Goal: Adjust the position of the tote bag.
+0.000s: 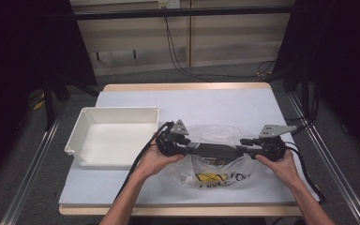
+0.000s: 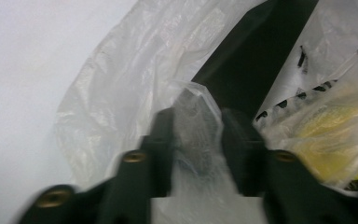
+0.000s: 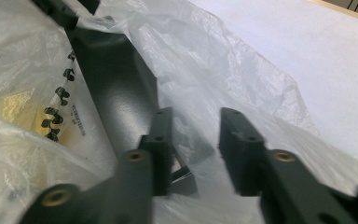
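In the high view, a clear plastic bag [image 1: 213,159] with yellow print is seen at lower centre of the table [image 1: 192,101], between the left gripper [image 1: 187,146] and the right gripper [image 1: 246,146], right of a white tray [image 1: 115,136]. In the left gripper view, a fold of the bag's film [image 2: 196,126] is seen pinched between the jaws. In the right gripper view, bag film [image 3: 200,98] lies between parted jaws, and contact cannot be told.

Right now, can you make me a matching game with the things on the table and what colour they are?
Things:
1. tray
2. bag
3. flat bar
4. tabletop

Colours:
A. black
B. pale blue-grey
C. white
D. see-through with a yellow print

Pairs: 1-C, 2-D, 3-A, 4-B
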{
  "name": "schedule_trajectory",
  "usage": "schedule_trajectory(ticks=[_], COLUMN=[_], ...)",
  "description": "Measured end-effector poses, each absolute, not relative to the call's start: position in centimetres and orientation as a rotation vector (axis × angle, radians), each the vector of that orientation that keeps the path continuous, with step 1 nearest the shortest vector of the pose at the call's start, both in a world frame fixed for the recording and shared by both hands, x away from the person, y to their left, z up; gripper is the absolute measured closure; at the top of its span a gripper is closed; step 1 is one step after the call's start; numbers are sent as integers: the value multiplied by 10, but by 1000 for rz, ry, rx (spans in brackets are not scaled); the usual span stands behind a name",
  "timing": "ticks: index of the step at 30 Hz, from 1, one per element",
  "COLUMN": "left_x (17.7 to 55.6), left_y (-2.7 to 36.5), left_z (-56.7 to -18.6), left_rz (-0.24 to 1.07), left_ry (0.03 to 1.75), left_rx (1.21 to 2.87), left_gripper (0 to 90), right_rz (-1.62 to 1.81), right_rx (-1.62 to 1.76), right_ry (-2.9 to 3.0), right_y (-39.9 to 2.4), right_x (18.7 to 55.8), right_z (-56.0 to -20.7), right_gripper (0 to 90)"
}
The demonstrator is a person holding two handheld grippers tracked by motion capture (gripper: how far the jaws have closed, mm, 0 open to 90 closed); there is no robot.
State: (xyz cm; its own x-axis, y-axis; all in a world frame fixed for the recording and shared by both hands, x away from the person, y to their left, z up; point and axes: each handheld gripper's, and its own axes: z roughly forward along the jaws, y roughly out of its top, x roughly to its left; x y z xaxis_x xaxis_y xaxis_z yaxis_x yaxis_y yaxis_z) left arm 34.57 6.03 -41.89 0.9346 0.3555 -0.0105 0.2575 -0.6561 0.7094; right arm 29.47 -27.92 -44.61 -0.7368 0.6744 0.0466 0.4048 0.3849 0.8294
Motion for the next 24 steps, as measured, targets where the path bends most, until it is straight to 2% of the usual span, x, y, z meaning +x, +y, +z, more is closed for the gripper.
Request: schedule_trajectory(ticks=[4, 6, 8, 19, 24], left_x=[350, 352, 355, 370, 379], left_y=[67, 70, 73, 63, 58], left_z=[-415, -414, -413, -419, -418], left_rz=[182, 209, 220, 341, 342], left_ry=[449, 488, 504, 584, 603], left_rx=[2353, 2355, 2364, 2485, 2530], left_gripper=[855, 895, 900, 900, 900], right_rz=[1290, 1289, 1291, 1254, 1246], right_rx=[963, 965, 973, 1011, 1037], right_ry=[2338, 2332, 2319, 2276, 2272], right_y=[-281, -283, -285, -286, -290], right_x=[296, 296, 296, 305, 313], right_z=[-447, -446, -444, -448, -451], right_gripper=[821, 871, 900, 900, 900])
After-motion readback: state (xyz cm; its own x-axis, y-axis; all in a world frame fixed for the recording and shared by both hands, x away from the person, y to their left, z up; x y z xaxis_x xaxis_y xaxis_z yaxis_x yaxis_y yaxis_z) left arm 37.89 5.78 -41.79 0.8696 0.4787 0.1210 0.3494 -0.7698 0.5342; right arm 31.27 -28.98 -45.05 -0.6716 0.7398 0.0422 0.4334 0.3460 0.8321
